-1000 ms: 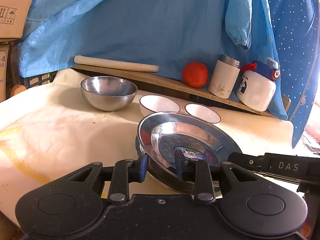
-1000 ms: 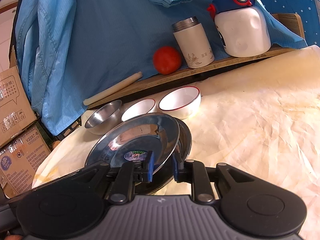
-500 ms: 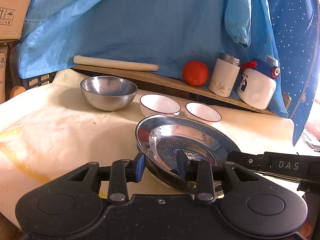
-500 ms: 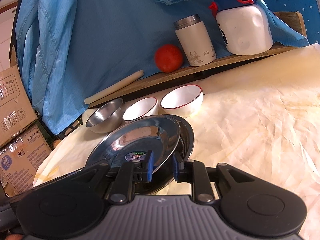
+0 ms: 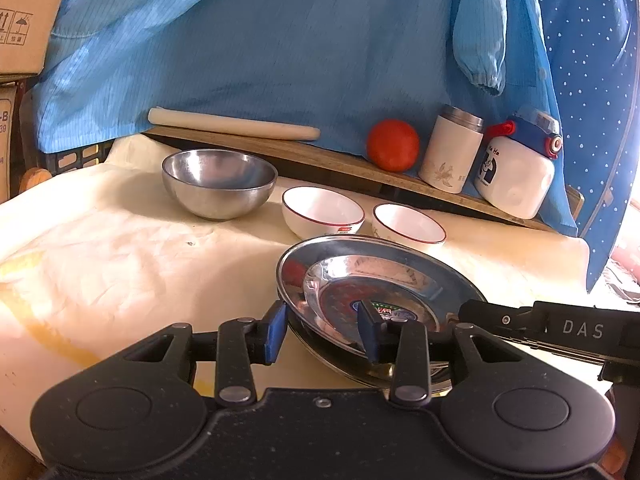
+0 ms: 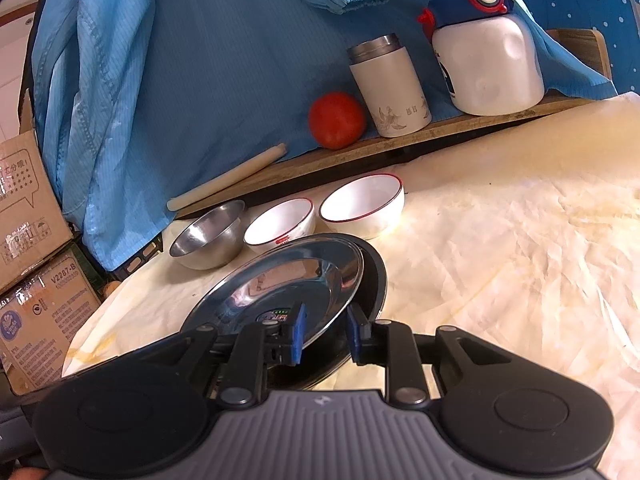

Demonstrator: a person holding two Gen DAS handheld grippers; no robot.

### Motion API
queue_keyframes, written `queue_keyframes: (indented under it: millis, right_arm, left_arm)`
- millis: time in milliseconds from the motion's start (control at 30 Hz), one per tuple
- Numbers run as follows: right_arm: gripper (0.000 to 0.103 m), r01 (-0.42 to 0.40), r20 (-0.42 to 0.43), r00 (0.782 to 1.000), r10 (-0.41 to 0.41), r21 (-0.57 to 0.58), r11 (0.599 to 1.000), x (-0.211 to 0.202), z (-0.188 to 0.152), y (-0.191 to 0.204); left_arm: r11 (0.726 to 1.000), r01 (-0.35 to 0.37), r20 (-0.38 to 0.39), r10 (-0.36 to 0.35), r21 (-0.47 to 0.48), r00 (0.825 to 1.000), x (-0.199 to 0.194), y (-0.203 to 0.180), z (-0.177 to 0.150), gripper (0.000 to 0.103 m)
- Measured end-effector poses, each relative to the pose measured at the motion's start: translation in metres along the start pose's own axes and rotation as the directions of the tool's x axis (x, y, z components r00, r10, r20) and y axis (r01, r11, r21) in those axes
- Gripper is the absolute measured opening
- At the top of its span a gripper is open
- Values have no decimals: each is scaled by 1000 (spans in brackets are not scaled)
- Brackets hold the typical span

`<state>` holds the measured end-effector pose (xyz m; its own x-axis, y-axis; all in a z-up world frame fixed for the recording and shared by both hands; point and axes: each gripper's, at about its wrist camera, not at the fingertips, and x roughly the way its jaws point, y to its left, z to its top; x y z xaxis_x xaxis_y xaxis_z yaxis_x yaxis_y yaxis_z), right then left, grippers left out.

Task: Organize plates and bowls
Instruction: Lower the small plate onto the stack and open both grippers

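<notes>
Left wrist view: the left gripper sits low in the frame with its jaws spread wide, straddling the near rim of the top plate without pinching it. That plate rests tilted on a second plate at centre right. Behind them stand a steel bowl and two white bowls (red-rimmed).

Right wrist view: the right gripper has its jaws narrow around the top plate's edge at lower centre; whether the pads actually touch it, I cannot tell.
</notes>
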<state>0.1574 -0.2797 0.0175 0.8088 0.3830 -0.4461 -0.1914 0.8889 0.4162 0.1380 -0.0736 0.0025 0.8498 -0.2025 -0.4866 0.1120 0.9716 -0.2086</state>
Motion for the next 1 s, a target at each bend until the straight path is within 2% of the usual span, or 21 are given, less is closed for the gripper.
queue_keyframes:
  millis: [100, 167, 300, 500, 733, 800, 867, 1000]
  right_arm:
    - [28, 7, 6, 1000, -7, -22, 1000, -1, -1, 2]
    - [38, 5, 13, 1000, -5, -31, 1000, -2, -2, 4]
    - [48, 37, 29, 999, -36, -52, 998, -3, -3, 6]
    - [52, 35, 29, 999, -34, -51, 998, -4, -2, 3]
    - [74, 51, 67, 997, -46, -63, 997, -10, -3, 5]
    - [80, 55, 81, 995, -50, -65, 996, -13, -3, 4]
    - [91, 59, 96, 994, -53, -58, 997, -16, -2, 3]
    - [101, 51, 110, 993, -48, -23, 998, -18, -1, -3]
  left_arm:
    - [1000, 1, 0, -1, -1, 1000, 0, 0, 0, 43]
    - [1000, 4, 6, -4, -3, 1000, 0, 0, 0, 45]
    - [1000, 7, 17, -7, -4, 1000, -3, 1, 1, 48]
    - [1000, 8, 22, -8, -14, 1000, -4, 1, 1, 52]
    - [1000, 12, 29, -11, -18, 1000, -6, 3, 2, 57]
    - [1000, 13, 33, -12, -26, 999, -7, 4, 2, 65]
    - [999, 16, 39, -14, -39, 999, -8, 7, 3, 72]
    - [998, 7, 54, -4, -69, 999, -10, 13, 4, 85]
